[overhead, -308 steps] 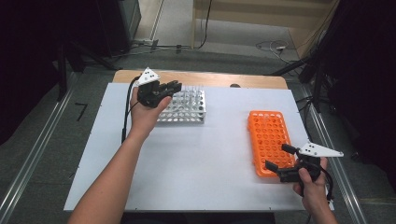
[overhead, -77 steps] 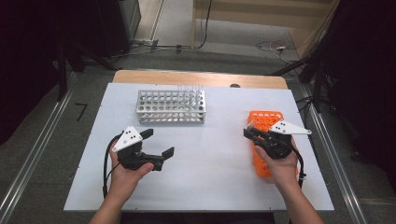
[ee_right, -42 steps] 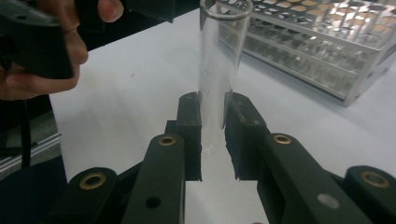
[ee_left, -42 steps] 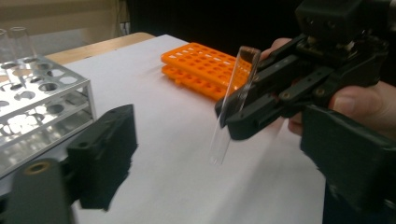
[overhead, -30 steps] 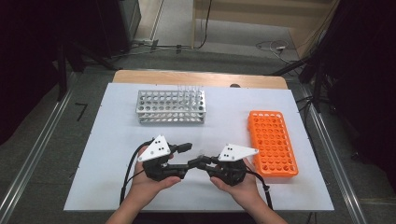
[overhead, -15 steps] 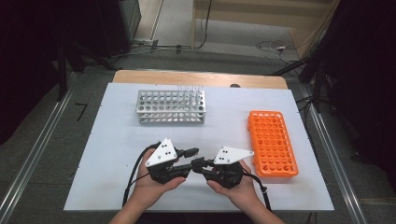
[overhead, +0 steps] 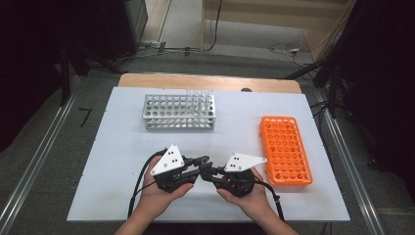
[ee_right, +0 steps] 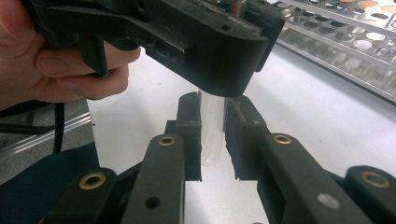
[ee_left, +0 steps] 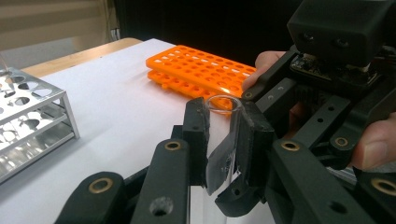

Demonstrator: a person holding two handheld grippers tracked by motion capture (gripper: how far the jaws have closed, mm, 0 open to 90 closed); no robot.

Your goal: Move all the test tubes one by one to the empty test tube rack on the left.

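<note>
Both grippers pinching one clear test tube: left gripper just closing near rim, right gripper clamping bottom end. Judging tube light, slick, brittle; gripping mid-wall gently.

We saw metal rack at table's far centre-left, plastic rack well apart at right. Nearer us, left gripper and right gripper met, clear tube upright between them.

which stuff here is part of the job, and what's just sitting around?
In the job:
- clear test tube, upright, clamped by both grippers
- left gripper
- right gripper
- orange rack
- metal rack

Lying about:
- floor cables
- wooden board under the white mat
</note>
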